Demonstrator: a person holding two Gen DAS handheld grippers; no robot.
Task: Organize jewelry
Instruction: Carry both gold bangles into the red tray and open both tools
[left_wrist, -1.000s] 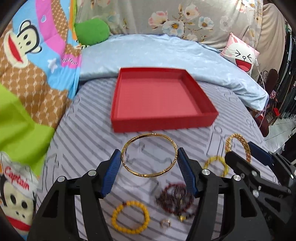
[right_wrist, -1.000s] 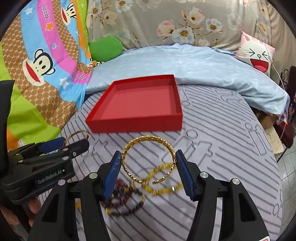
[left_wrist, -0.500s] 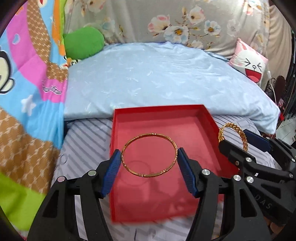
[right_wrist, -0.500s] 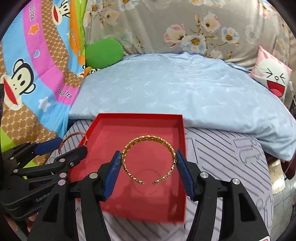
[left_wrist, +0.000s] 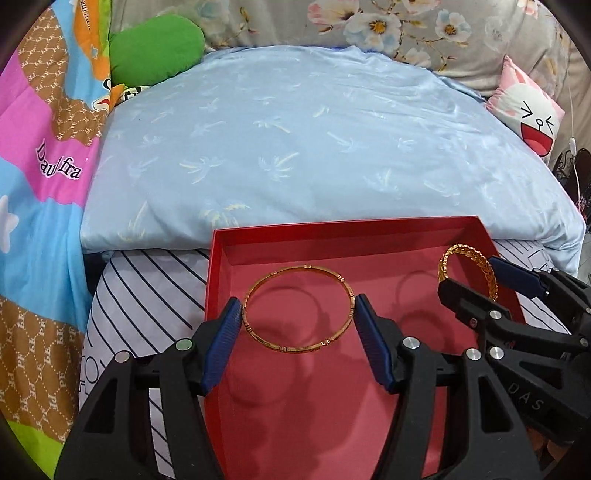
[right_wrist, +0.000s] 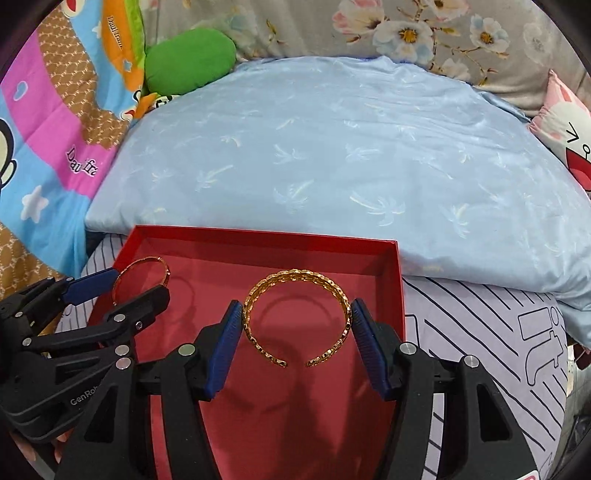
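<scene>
While grippers hold bangles, blue pillow (left_wrist: 314, 147) borders red tray (left_wrist: 332, 236).

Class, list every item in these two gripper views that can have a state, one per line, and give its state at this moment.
Thin round gold bangle: held by its sides, above the tray floor.
Wide textured gold cuff bracelet: held, its gap toward the camera.
Shallow red cardboard tray: open, on the striped bedsheet.
Left gripper: shut on the bangle.
Right gripper: shut on the cuff.

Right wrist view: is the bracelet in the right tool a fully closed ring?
No, the braided gold cuff held across the right tool has an open gap on its near side.
</scene>
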